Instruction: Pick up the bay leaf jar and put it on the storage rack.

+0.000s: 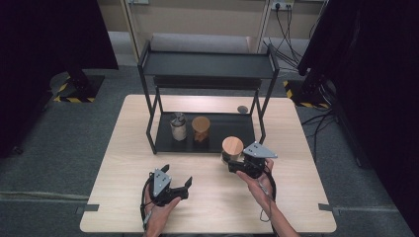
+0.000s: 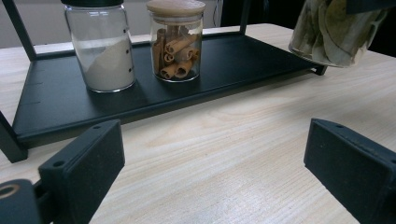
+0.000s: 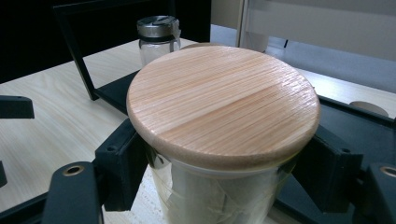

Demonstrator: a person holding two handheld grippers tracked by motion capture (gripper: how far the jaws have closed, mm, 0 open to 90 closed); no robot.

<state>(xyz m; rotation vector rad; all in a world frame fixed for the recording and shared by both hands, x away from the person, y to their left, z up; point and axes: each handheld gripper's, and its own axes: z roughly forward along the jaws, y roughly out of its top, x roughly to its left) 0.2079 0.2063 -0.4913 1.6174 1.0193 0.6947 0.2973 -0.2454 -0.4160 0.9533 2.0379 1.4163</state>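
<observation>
Nearest the person, the left gripper rests low over the pale wooden bench, held in the left hand; its black fingers stand wide apart with nothing between them, and bare wood grain shows in the gap in the left gripper view. A little farther and to the right, the right gripper, held by the right hand, has its fingers clamped on the sides of a clear glass jar with a round light-wood lid; each pad presses on the glass just under the lid's rim. This jar sits at the front right corner of the black metal rack's lower tray, just off its front edge; in the left gripper view its bottom appears lifted clear of the bench and tilted, with pale dried leaves showing through the glass. Behind it, on the tray, two more containers stand upright side by side and apart: a glass jar with a wooden lid, filled with rolled cinnamon sticks, and to its left a glass shaker with a metal cap, partly filled with white powder. Farther back, a small round dark disc lies on the bench beside the rack's right rear leg; above everything runs the rack's black upper shelf.
</observation>
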